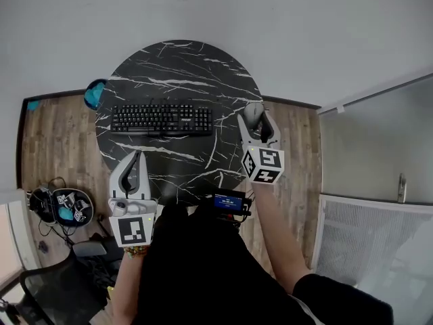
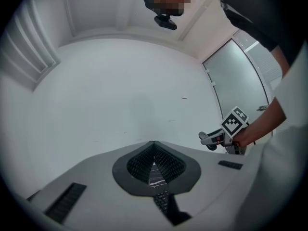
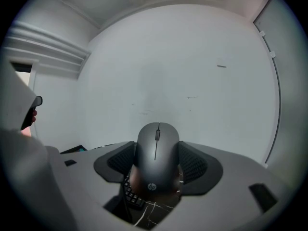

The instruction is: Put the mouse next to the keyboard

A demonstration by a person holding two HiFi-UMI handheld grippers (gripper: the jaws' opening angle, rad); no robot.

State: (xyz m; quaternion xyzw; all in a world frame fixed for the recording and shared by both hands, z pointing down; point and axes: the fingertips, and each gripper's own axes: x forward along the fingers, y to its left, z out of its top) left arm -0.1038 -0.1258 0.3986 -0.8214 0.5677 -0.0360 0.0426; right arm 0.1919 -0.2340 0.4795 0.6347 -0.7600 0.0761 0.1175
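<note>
Right gripper view: the right gripper (image 3: 157, 146) clamps the mouse (image 3: 156, 170) at the table's (image 1: 179, 66) right edge, just right of the keyboard (image 1: 161, 119). The left gripper (image 2: 154, 148) is closed and empty.

The grey left tool (image 1: 137, 158) and right tool (image 1: 254, 116) carry black-and-white marker cubes (image 1: 264, 165); the person wears a black top (image 1: 203, 269)

One round black marble worktop (image 1: 183, 66). One black keyboard (image 1: 161, 119) on its far half. One grey mouse (image 1: 254, 112), right of the keyboard. Two hand-held grippers: the left hand-held gripper (image 1: 139, 156) at the worktop's near left, the right hand-held gripper (image 1: 255, 118) at its right edge. One small lit screen (image 1: 229, 202) near the person's chest. On the floor at left: one open case (image 1: 64, 205), one teal object (image 1: 95, 93) and one chair (image 1: 47, 283).
</note>
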